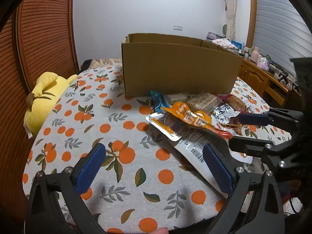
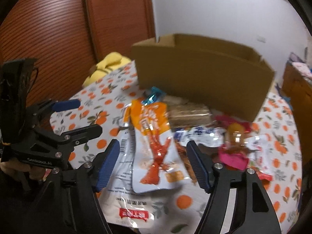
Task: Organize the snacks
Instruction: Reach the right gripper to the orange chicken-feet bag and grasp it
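The worktop [image 1: 117, 175], under an orange-print cloth, carries an open cardboard box [image 1: 179, 70]. Just in front of the box lies the heap of snack packets [image 1: 197, 115]; the orange lobster pouch [image 2: 154, 142] rests on top. The right tool [image 2: 153, 163] straddles that pouch, pads not pressing it. The left tool [image 1: 154, 167] stands released over bare cloth beside the heap.

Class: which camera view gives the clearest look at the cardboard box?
Left wrist view: the box is sharp, its front wall and open top unobstructed. In the right wrist view the box is whole too, but motion-blurred.
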### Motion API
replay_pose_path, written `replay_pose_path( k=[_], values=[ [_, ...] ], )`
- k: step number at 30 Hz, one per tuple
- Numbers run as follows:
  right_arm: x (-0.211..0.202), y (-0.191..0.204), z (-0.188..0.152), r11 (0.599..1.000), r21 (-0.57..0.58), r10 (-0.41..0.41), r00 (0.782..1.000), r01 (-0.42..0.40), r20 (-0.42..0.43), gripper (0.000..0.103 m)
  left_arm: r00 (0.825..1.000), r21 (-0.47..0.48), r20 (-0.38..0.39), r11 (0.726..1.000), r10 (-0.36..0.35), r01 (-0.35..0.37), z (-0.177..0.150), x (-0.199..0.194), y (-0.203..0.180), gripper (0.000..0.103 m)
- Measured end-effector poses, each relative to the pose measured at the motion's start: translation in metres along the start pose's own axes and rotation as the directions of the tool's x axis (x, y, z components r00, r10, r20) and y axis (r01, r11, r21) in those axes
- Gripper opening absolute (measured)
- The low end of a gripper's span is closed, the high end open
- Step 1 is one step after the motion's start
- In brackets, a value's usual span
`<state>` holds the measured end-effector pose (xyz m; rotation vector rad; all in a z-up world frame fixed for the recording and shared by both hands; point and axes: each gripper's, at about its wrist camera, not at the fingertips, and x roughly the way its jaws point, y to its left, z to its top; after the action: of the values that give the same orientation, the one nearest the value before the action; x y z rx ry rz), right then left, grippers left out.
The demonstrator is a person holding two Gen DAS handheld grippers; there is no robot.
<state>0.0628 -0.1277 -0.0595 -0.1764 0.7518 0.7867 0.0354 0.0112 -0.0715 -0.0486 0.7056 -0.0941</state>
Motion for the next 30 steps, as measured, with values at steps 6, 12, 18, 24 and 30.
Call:
replay_pose_path(
  k=[6,12,18,24,30],
  values=[
    [0.029,-0.002,0.013,0.999,-0.015,0.037,0.996,-0.039,-0.078,0.067,1.000,-0.004,-0.015,1.000,-0.004,0.004,-0.004,0.003,0.003,0.100],
    [0.053,-0.006,0.029,0.998,-0.012,0.062,0.988,-0.065,-0.142,0.066,0.999,-0.008,-0.029,1.000,-0.013,0.013,-0.004,0.007,0.003,0.100],
    [0.074,-0.012,0.033,0.998,0.004,0.067,0.976,-0.068,-0.209,0.066,0.999,-0.013,-0.039,1.000,-0.022,0.022,-0.007,0.010,0.004,0.100],
    [0.086,-0.016,0.033,0.994,0.031,0.112,0.963,-0.108,-0.243,0.059,0.998,-0.018,-0.053,0.999,-0.042,0.041,-0.009,0.012,0.003,0.100],
    [0.079,-0.015,0.036,0.994,0.014,0.106,0.969,-0.106,-0.221,0.047,0.993,-0.025,-0.074,0.996,-0.088,0.086,-0.010,0.009,-0.007,0.100]
  ],
)
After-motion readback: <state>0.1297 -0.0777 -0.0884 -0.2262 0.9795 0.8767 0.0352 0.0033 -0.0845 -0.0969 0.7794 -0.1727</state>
